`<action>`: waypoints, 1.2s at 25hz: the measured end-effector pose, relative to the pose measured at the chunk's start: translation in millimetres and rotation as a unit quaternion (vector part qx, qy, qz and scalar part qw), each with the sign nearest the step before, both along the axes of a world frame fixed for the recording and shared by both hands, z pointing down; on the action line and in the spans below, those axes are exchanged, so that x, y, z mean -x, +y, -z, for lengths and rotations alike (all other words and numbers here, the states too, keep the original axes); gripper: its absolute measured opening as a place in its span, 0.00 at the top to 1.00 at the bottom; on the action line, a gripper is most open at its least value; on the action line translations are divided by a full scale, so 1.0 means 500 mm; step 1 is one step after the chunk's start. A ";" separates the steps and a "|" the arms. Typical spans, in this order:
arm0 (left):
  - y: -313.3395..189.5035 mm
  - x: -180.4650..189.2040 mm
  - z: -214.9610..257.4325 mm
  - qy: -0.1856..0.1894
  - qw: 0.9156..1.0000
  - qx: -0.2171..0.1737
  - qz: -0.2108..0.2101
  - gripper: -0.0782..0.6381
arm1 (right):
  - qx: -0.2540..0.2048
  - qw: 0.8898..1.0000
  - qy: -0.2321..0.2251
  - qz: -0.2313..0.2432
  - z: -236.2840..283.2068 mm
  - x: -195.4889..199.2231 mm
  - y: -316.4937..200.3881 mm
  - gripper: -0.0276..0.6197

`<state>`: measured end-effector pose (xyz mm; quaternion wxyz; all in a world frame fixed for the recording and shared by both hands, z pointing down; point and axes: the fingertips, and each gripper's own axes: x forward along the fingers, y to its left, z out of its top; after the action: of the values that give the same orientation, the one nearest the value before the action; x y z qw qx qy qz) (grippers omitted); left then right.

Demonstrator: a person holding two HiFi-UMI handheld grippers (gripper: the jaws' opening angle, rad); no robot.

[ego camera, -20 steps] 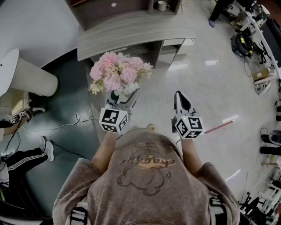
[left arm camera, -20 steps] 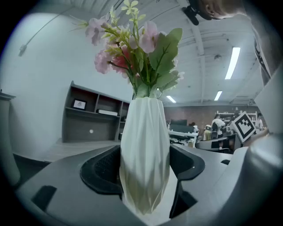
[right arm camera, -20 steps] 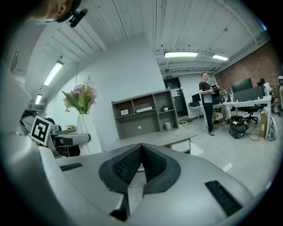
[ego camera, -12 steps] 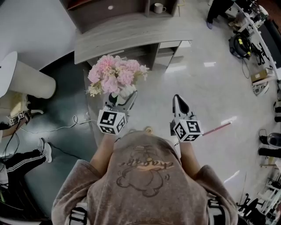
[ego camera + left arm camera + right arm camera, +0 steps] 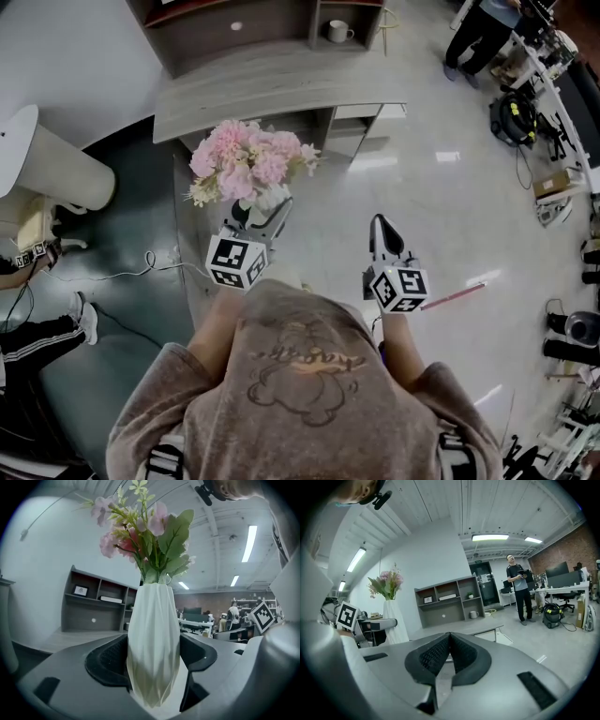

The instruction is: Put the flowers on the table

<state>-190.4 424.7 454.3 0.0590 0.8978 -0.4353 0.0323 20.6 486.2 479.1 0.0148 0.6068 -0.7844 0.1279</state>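
Observation:
A bunch of pink flowers [image 5: 248, 164] stands in a white ribbed vase [image 5: 273, 198], carried upright above the floor. My left gripper [image 5: 265, 217] is shut on the vase [image 5: 153, 644], its pads pressing both sides of the lower body, with the flowers [image 5: 145, 531] rising above. A little ahead is the grey wooden table [image 5: 281, 80], in front of a shelf unit. My right gripper [image 5: 380, 223] is held level beside the left one, shut [image 5: 450, 637] with nothing in it. In the right gripper view the vase [image 5: 395, 618] shows at the left, short of the table [image 5: 480, 627].
A mug [image 5: 336, 31] stands in the shelf unit [image 5: 450, 602] behind the table. A cream seat [image 5: 56, 169], a seated person's legs [image 5: 37, 337] and a cable [image 5: 141, 267] are at the left. A person [image 5: 520, 592] stands at the right near desks and a vacuum [image 5: 511, 117].
The table has come slightly nearer in the head view as I move forward. Both grippers keep their pose, the vase still held.

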 end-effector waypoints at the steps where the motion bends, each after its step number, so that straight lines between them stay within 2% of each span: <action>1: -0.014 -0.004 0.003 -0.002 1.000 -0.001 0.001 0.40 | 0.000 1.000 -0.001 0.001 0.001 -0.003 -0.015 0.98; 7: -0.107 -0.030 0.028 -0.005 1.000 -0.004 -0.003 0.40 | 0.003 1.000 -0.007 0.007 0.009 -0.010 -0.101 0.98; 15: -0.315 -0.115 0.035 -0.002 1.000 -0.001 -0.028 0.40 | 0.013 1.000 -0.011 -0.008 0.000 -0.075 -0.287 0.98; 30: -0.813 -0.221 0.077 -0.007 0.997 0.002 -0.075 0.40 | 0.018 0.999 -0.009 -0.044 0.043 -0.156 -0.761 0.98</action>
<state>-79.8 18.1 415.9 0.0554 0.9275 -0.3670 0.0435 98.7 105.8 457.6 0.0132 0.6390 -0.7547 0.1481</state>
